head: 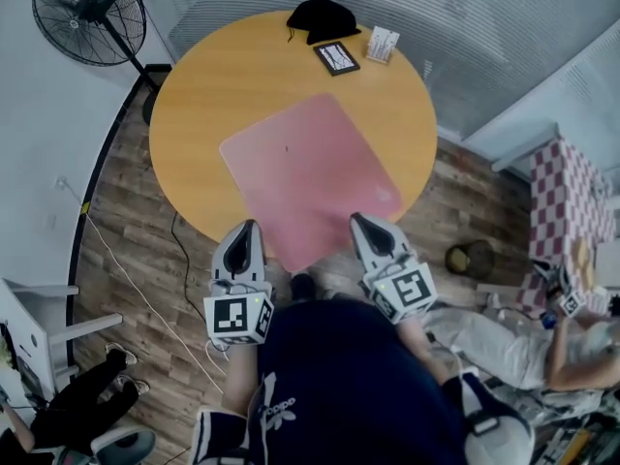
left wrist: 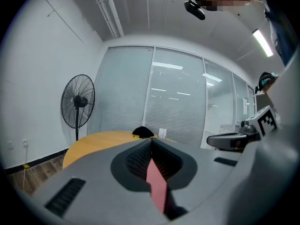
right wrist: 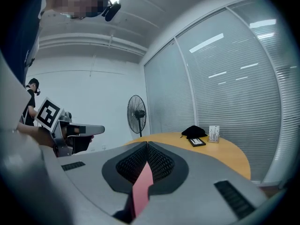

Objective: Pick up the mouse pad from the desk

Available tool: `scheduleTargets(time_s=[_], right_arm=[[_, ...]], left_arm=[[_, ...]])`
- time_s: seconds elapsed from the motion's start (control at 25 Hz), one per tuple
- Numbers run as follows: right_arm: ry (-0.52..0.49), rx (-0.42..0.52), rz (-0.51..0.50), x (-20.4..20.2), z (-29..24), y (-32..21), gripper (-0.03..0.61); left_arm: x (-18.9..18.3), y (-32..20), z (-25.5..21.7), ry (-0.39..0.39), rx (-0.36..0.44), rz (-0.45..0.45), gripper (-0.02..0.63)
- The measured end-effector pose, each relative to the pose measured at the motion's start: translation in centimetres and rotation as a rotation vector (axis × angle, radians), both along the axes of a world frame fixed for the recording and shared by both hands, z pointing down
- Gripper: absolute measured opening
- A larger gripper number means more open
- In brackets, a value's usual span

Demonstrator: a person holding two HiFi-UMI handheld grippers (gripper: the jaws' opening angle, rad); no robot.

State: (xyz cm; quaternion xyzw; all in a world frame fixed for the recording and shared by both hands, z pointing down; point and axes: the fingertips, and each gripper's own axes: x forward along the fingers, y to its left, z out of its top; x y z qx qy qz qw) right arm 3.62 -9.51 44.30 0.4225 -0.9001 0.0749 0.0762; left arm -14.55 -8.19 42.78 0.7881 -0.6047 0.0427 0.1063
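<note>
Left tongs (head: 249,227) and right tongs (head: 357,220) were each clamped tight on the near edge of the pink mouse pad (head: 310,172), one towards either corner. Most of the pad lay flat on the round wooden table (head: 194,95), near edge poking past the rim, and a fan (head: 89,3) stood beyond

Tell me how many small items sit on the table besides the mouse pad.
3, all at the far edge: a black pouch, a dark framed card, a white stand. None looks hidden.
</note>
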Motion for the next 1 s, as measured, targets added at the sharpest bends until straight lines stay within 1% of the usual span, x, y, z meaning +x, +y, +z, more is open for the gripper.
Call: scheduleTargets(time_s=[0.2, 0.36, 0.48, 0.76, 0.88, 1.0], right_arm=[[0.006, -0.02, 0.006, -0.9, 1.0, -0.5, 0.004], [0.025, -0.011, -0.005, -1.6, 1.2, -0.9, 0.004], [0.019, -0.031, 0.0, -1.4, 1.4, -1.1, 0.005], [0.018, -0.041, -0.006, -0.2, 1.3, -2.6, 0.003], [0.041, -0.032, -0.018, 0.3, 0.8, -3.7, 0.004], [0.014, -0.034, -0.03, 0.5, 0.4, -4.5, 0.004]], left_arm=[[-0.7, -0.5, 1.3, 0.007, -0.039, 0.022, 0.005], [-1.4, -0.6, 2.5, 0.02, -0.069, 0.017, 0.005], [-1.4, -0.7, 3.0, 0.027, -0.086, 0.014, 0.005], [-0.7, -1.7, 2.7, 0.033, -0.088, -0.01, 0.005], [-0.5, -2.2, 2.3, 0.031, -0.085, -0.025, 0.005], [-0.3, -2.6, 2.0, 0.031, -0.085, -0.041, 0.005]])
